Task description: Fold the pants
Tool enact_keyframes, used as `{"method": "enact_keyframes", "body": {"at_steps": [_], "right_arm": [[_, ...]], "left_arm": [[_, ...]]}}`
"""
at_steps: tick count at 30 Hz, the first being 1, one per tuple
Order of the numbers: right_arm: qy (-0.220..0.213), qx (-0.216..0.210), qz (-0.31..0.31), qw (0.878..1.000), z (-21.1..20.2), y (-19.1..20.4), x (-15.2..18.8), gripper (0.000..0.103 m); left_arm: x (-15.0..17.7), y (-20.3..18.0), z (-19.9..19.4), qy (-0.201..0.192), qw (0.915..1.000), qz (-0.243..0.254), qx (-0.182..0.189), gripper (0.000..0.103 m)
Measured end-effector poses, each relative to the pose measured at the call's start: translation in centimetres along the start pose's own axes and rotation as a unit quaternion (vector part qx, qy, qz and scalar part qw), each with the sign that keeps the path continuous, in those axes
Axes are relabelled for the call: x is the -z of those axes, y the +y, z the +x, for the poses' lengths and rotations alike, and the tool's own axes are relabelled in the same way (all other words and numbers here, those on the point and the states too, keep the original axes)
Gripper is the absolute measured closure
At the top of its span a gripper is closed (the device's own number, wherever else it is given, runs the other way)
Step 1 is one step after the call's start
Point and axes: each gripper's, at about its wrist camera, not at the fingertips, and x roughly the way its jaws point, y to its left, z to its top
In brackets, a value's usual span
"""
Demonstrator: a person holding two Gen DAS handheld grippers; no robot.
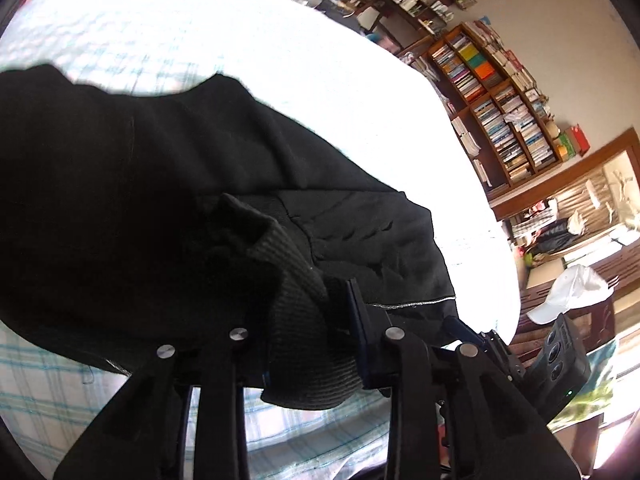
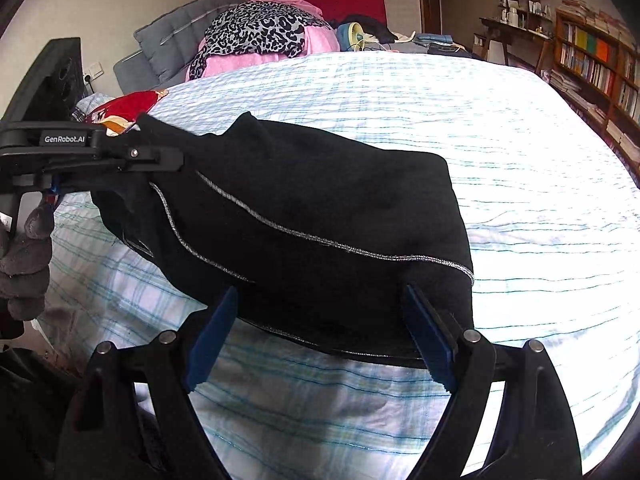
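While bunched on the bed, black pants point(image 2: 320, 216) show silver-trimmed seams.

Black pants point(image 1: 168, 184) bury one pad of the left tongs point(image 1: 312, 312).

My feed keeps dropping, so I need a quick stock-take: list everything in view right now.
pants: one, black with silver trim, on the bed
bed cover: one, white with blue checks, under the pants
bookcase: one, brown, by the wall
cap: one, white, beside the bed
leopard-print cloth: one, grey-black, at the bed's head
left tongs: closed on the pants' ribbed band
right tongs: open, at the pants' near edge
gloved hand: one, grey, on the left handle
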Motion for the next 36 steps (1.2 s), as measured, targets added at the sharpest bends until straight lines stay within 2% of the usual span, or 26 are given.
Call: {"method": "enact_keyframes", "body": {"at_steps": [1,4,6,8,11,12,13,14,15,16,19,23,27,32,33,36], "right_arm": [[-0.001,-0.006,0.005,1.0,-0.1,-0.1,0.0,0.019],[-0.002,-0.013,0.01,1.0,-0.4,-0.2,-0.1,0.019],[0.001,-0.015,0.007,1.0,-0.4,-0.1,-0.1,0.019],[0.004,-0.032,0.005,0.999,-0.6,0.0,-0.3,0.019],[-0.009,-0.053,0.011,0.998,-1.8,-0.3,-1.1,0.019],[-0.015,-0.056,0.018,0.998,-2.2,-0.6,-1.5,0.019],[-0.021,-0.056,0.027,0.998,-2.5,-1.0,-1.9,0.019],[-0.025,-0.057,0.039,0.997,-2.6,-1.6,-2.4,0.019],[-0.029,-0.059,0.054,0.996,-2.6,-2.3,-3.0,0.019],[-0.032,-0.057,0.069,0.995,-2.5,-3.0,-3.6,0.019],[-0.042,-0.038,0.09,0.994,-1.8,-4.5,-5.6,0.019],[-0.04,-0.02,0.091,0.995,0.5,-4.9,-8.1,0.019],[-0.02,-0.024,0.1,0.995,3.3,-5.6,-9.6,0.019],[0.019,-0.008,0.132,0.991,6.6,-8.1,-9.6,0.019],[0.029,-0.005,0.14,0.99,7.3,-8.6,-9.5,0.019],[0.063,0.04,0.154,0.985,9.0,-9.7,-8.3,0.019]], "left_arm": [[-0.2,-1.0,-0.6,-0.017,0.9995,0.025,-0.009,0.081],[-0.9,-3.3,-2.3,-0.064,0.9934,0.095,-0.01,0.081],[-1.4,-3.6,-2.4,-0.079,0.9883,0.13,-0.01,0.081],[-1.8,-2.2,-1.2,-0.067,0.9888,0.134,-0.007,0.08],[-1.5,1.3,1.5,-0.019,0.9922,0.116,-0.041,0.079],[-1.0,2.2,2.2,-0.005,0.9922,0.113,-0.053,0.075],[-0.5,2.7,2.8,0.002,0.9912,0.114,-0.068,0.065],[0.1,2.9,3.1,0.002,0.9891,0.119,-0.087,0.058],[0.5,2.9,3.1,-0.002,0.9869,0.122,-0.105,0.045],[0.7,2.9,2.9,-0.008,0.9851,0.125,-0.118,0.039],[0.7,2.8,1.6,-0.023,0.9843,0.123,-0.125,0.039],[0.0,0.9,-0.7,-0.07,0.9779,0.13,-0.148,0.038],[-0.4,-1.1,-1.6,-0.089,0.9774,0.147,-0.123,0.038],[-0.5,-3.2,2.2,-0.047,0.981,0.171,-0.078,0.038],[-0.3,-3.0,3.2,-0.037,0.9804,0.176,-0.081,0.038],[0.2,-2.1,5.9,-0.007,0.9792,0.177,-0.098,0.038]]}}
